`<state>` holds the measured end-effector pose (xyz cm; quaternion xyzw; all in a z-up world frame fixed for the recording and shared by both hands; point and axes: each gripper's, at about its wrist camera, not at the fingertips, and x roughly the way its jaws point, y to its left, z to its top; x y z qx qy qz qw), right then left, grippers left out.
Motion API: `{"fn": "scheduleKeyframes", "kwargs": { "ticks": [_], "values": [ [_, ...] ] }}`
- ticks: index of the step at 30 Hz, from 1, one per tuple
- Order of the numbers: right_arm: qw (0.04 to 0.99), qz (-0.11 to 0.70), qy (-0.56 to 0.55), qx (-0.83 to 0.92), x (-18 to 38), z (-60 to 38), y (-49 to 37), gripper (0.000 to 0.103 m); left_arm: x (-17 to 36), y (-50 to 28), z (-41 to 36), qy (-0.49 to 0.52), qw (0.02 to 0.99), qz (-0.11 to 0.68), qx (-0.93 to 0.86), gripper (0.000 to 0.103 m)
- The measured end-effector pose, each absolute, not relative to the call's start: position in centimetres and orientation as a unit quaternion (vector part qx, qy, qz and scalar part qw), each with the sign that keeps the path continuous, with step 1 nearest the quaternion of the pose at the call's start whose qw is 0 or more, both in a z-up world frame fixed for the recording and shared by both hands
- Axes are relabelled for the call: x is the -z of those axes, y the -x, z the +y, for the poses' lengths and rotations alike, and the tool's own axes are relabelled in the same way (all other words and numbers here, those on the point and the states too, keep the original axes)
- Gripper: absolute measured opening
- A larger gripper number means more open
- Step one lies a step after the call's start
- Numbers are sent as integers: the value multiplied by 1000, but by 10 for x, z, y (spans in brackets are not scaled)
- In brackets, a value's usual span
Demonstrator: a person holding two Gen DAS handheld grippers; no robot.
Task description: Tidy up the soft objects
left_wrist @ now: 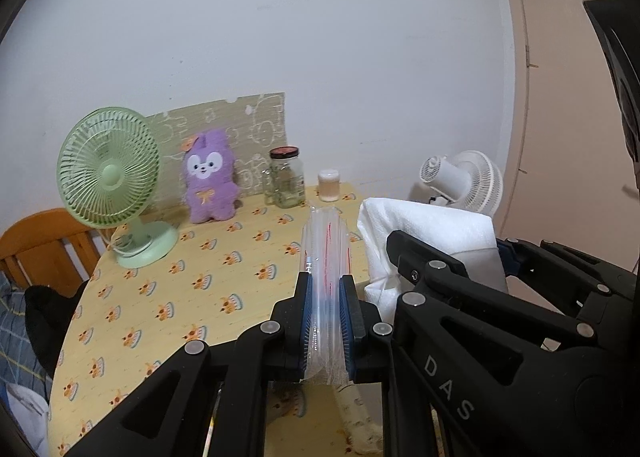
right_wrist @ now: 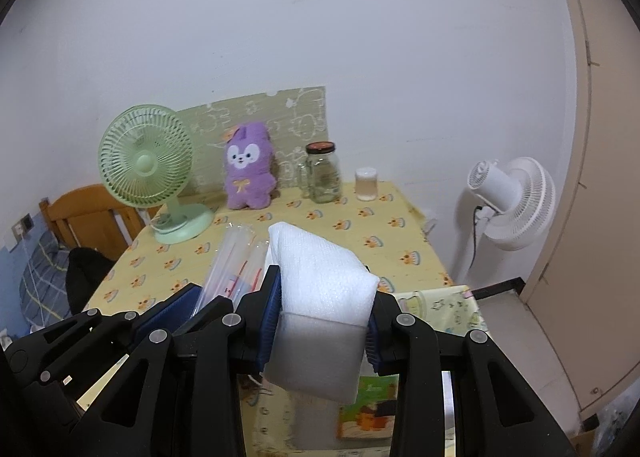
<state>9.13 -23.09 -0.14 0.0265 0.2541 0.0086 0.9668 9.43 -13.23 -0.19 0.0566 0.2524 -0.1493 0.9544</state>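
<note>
My left gripper (left_wrist: pixel 325 285) is shut on a clear plastic zip bag (left_wrist: pixel 326 249) with a red seal line, held upright above the yellow patterned table (left_wrist: pixel 160 297). My right gripper (right_wrist: pixel 326 289) is shut on a folded white soft cloth (right_wrist: pixel 320 273), held just right of the bag. The cloth also shows in the left wrist view (left_wrist: pixel 424 229), with the right gripper (left_wrist: pixel 448 269) beside it. The bag (right_wrist: pixel 234 265) and the left gripper (right_wrist: pixel 196 297) show at lower left in the right wrist view. A purple plush bunny (left_wrist: pixel 210 177) stands against the wall at the table's back.
A green desk fan (left_wrist: pixel 110 181) stands at the table's back left. A glass jar (left_wrist: pixel 286 177) and a small white cup (left_wrist: pixel 329 185) stand at the back. A white floor fan (right_wrist: pixel 512 201) is right of the table. A wooden chair (left_wrist: pixel 44 245) is at left.
</note>
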Motion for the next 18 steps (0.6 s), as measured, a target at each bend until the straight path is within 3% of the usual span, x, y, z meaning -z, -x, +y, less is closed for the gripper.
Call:
{"fn": "scheduleKeyframes", "kwargs": {
  "ticks": [18],
  "values": [
    [967, 248, -43, 37, 10, -283, -88, 39, 11, -98, -182, -67, 944, 256, 199, 12]
  ]
}}
